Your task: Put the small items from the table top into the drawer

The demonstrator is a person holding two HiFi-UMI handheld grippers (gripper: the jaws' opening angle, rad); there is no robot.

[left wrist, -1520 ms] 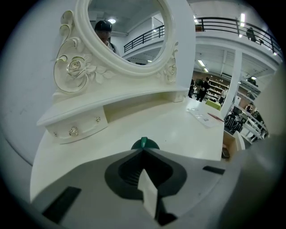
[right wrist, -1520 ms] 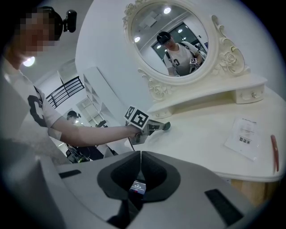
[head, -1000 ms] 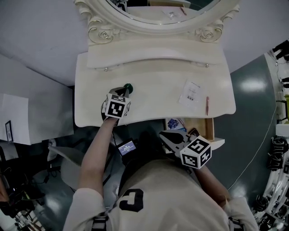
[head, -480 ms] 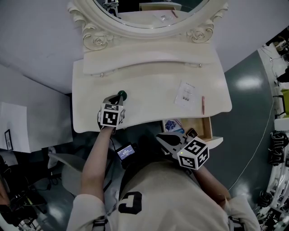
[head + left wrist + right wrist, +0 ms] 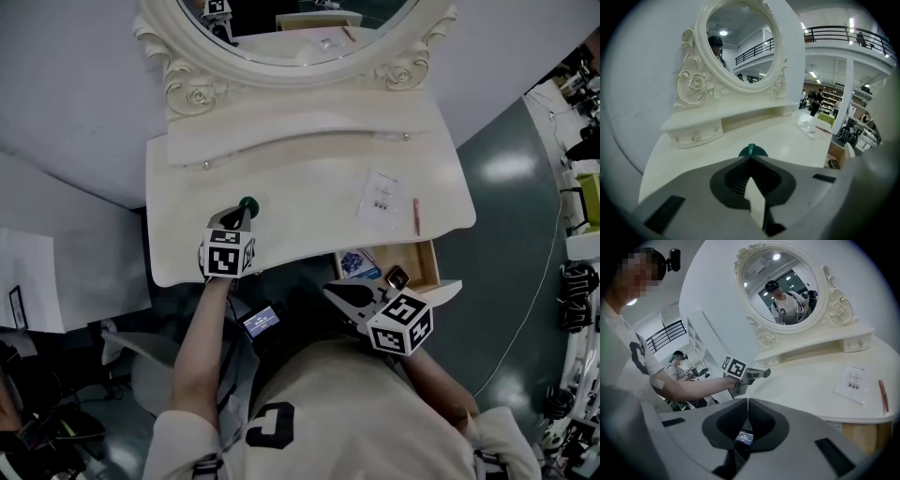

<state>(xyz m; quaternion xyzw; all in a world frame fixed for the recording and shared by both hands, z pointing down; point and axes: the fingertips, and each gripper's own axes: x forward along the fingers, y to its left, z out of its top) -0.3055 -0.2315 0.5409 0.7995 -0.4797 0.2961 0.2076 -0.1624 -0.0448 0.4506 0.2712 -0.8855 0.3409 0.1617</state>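
The left gripper [image 5: 243, 214] is clenched on a small green item [image 5: 248, 203] over the left of the table top [image 5: 300, 178]. The right gripper [image 5: 333, 292] is closed on nothing, nearer, beside the open drawer [image 5: 429, 265], which holds a blue patterned piece [image 5: 356, 262] and a small dark item [image 5: 397, 277]. A clear packet [image 5: 380, 197] and a red pen [image 5: 416, 216] lie on the top's right.
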